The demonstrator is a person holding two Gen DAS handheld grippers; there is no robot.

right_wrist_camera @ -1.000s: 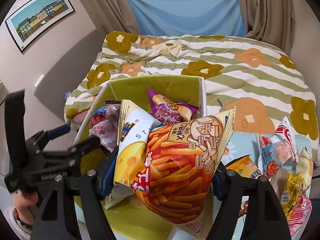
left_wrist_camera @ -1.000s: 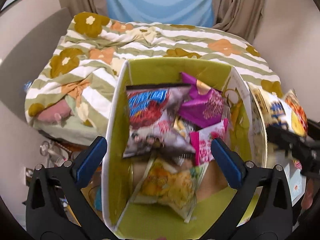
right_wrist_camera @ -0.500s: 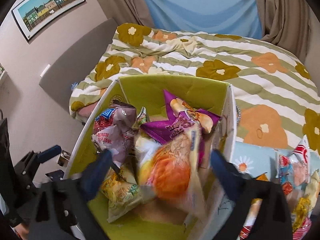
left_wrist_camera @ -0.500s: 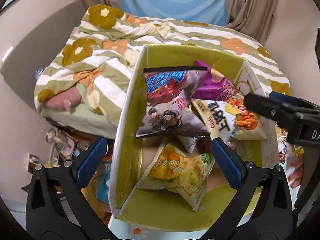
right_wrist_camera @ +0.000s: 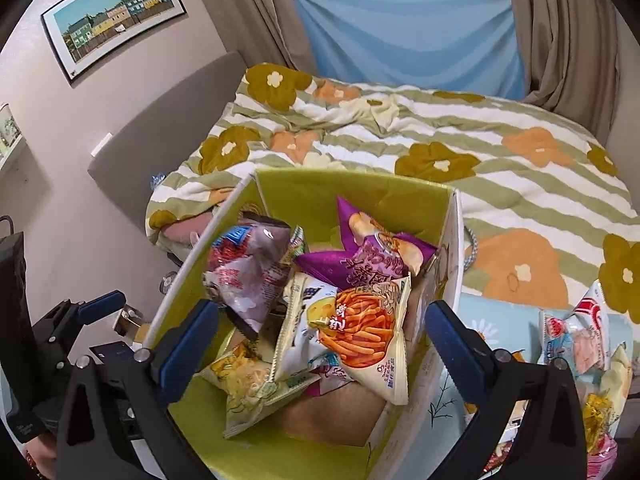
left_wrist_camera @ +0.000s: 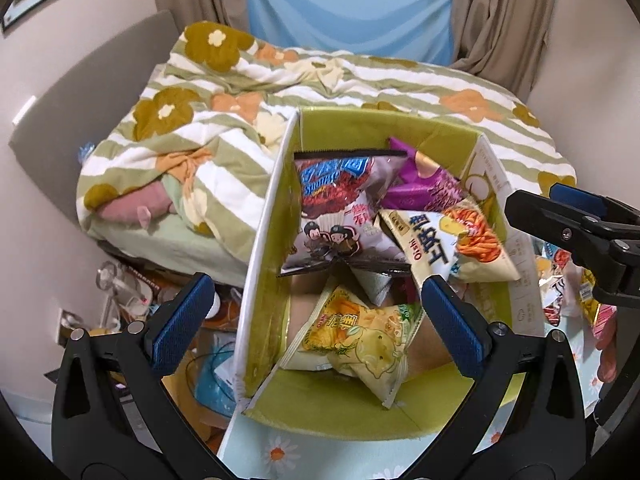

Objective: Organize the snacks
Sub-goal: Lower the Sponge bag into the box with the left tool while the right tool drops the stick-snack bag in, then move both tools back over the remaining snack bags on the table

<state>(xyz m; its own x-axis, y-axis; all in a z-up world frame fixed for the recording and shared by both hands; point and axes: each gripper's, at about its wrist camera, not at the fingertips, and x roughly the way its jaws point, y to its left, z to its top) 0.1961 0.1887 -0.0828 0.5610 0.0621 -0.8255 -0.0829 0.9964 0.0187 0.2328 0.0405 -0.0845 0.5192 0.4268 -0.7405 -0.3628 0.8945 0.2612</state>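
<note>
Snacks: light, crinkly, slippery bags; best pinched at a sealed edge.
Right claw (right_wrist_camera: 320,336): wide, empty.
Left claw (left_wrist_camera: 316,316): wide, empty.
Orange bag (right_wrist_camera: 360,328): atop the green box (right_wrist_camera: 352,188) pile.
Loose bags (right_wrist_camera: 576,336): right, on the bench.

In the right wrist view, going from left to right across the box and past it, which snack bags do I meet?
Grey-purple bag → orange sticks bag → box's right wall → red-and-white bag on the table.
</note>
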